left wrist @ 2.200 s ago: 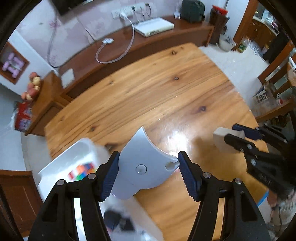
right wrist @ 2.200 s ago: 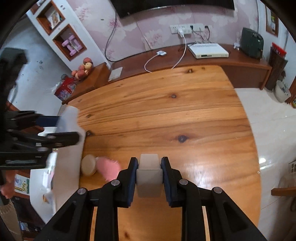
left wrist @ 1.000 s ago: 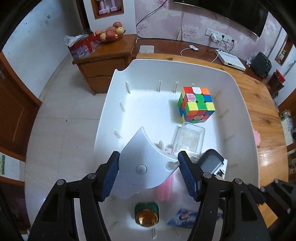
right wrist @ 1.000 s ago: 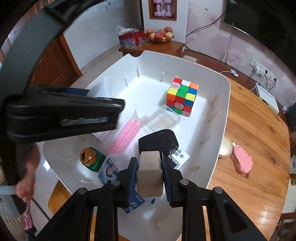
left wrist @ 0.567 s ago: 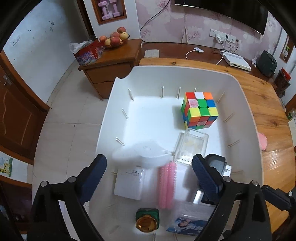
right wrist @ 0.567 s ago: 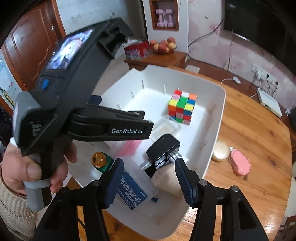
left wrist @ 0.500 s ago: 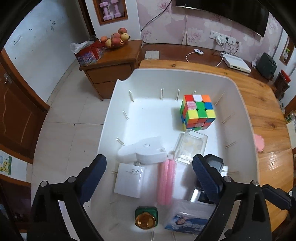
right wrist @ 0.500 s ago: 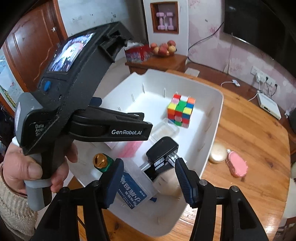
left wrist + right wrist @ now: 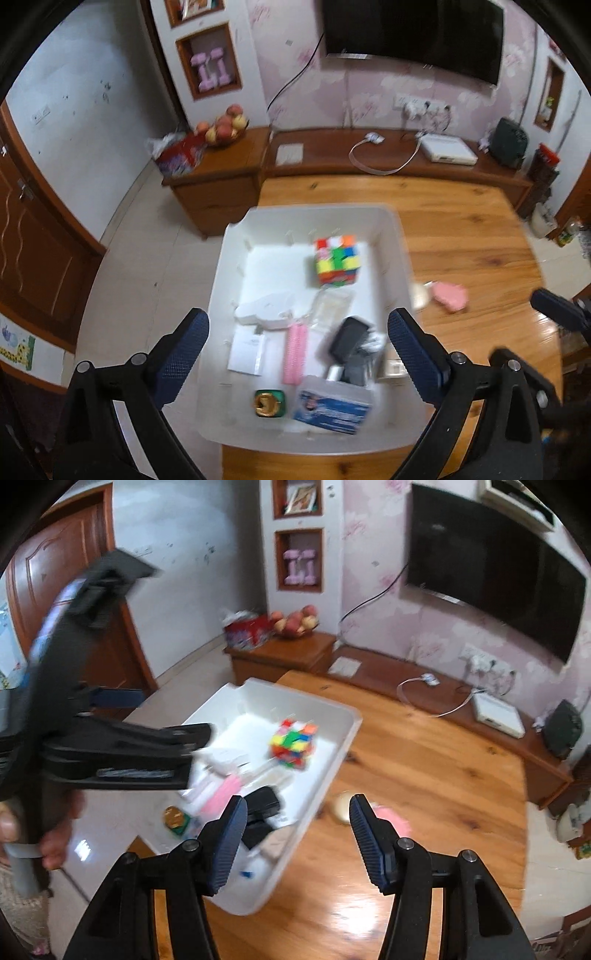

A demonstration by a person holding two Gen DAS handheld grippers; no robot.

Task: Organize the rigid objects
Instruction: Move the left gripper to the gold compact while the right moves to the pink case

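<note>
Both hand-held grippers hang empty above a white plastic bin [image 9: 400, 258] that stands at the left end of a wooden bench [image 9: 472, 229]. The left hand-held gripper [image 9: 297, 349] has its jaws spread wide with nothing between them. The right hand-held gripper [image 9: 297, 840] has its jaws parted about halfway, having just been opening, and they too are empty.

Inside the bin lie a colourful puzzle cube [image 9: 337, 260], a white wedge-shaped piece [image 9: 264, 312], a pink roller [image 9: 295, 352], a black charger [image 9: 349, 338] and a blue box [image 9: 332, 406].

Two things still lie on the bare bench just right of the bin: a pink oval object [image 9: 391, 821] and a cream round object [image 9: 343, 806] beside it. In the right wrist view both sit close ahead of that gripper's jaws, near the right-hand finger. In the left wrist view the pink one [image 9: 450, 297] lies off to the right, past the bin wall, its long axis slanting. The right hand looks nearer.
</note>
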